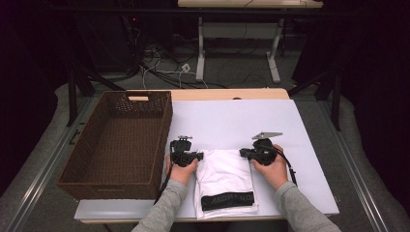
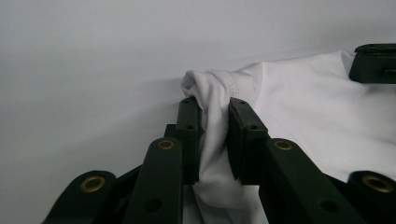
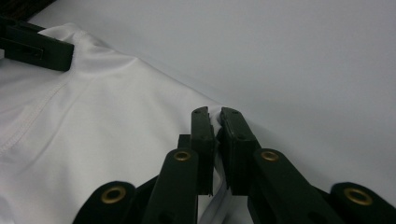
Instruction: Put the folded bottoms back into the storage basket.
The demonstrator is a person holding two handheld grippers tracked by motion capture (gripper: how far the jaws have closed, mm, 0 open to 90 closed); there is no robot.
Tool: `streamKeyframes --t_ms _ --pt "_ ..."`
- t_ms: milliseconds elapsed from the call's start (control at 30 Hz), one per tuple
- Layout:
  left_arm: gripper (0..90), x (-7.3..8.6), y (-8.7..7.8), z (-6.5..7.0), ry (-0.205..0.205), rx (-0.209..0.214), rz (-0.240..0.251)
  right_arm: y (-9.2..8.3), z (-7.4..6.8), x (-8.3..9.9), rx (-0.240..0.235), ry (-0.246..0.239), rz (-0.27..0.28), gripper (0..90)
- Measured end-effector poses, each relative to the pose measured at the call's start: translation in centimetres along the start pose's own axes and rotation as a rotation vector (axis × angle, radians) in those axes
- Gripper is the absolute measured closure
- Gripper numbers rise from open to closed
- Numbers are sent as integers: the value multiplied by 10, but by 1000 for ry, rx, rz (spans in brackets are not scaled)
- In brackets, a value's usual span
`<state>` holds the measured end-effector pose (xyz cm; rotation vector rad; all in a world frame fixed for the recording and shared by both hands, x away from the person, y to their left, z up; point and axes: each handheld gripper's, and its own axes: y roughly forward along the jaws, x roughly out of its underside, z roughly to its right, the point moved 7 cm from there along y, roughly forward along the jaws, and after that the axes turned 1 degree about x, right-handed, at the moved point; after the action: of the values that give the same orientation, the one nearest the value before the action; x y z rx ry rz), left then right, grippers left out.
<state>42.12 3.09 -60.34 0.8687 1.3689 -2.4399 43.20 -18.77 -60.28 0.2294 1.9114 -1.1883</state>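
Pinching the far corners of the folded white shirt, both grippers appear set to lift it as one flat bundle. The left gripper is clamped on a bunched fold at the garment's ten o'clock corner; the right gripper is clamped on its thin edge at two o'clock. Nine o'clock of the shirt sits the wicker basket, a likely destination.

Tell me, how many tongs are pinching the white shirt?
2. The left tongs pinch the folded white shirt at its far left corner, beside the wicker basket. The right tongs pinch its far right corner.
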Motion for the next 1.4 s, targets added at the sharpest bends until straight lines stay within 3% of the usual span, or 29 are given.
streamKeyframes --t_ms 767,1133,1400 --pt "808 -2 -8 7 25 17 30 -10 -4 -6 -36 23 21 841" --pt "813 -5 -31 31 93 52 91 -34 -18 -14 -67 1 58 842" --pt "817 -6 -52 46 140 73 154 -53 -35 -20 -93 -44 81 844"
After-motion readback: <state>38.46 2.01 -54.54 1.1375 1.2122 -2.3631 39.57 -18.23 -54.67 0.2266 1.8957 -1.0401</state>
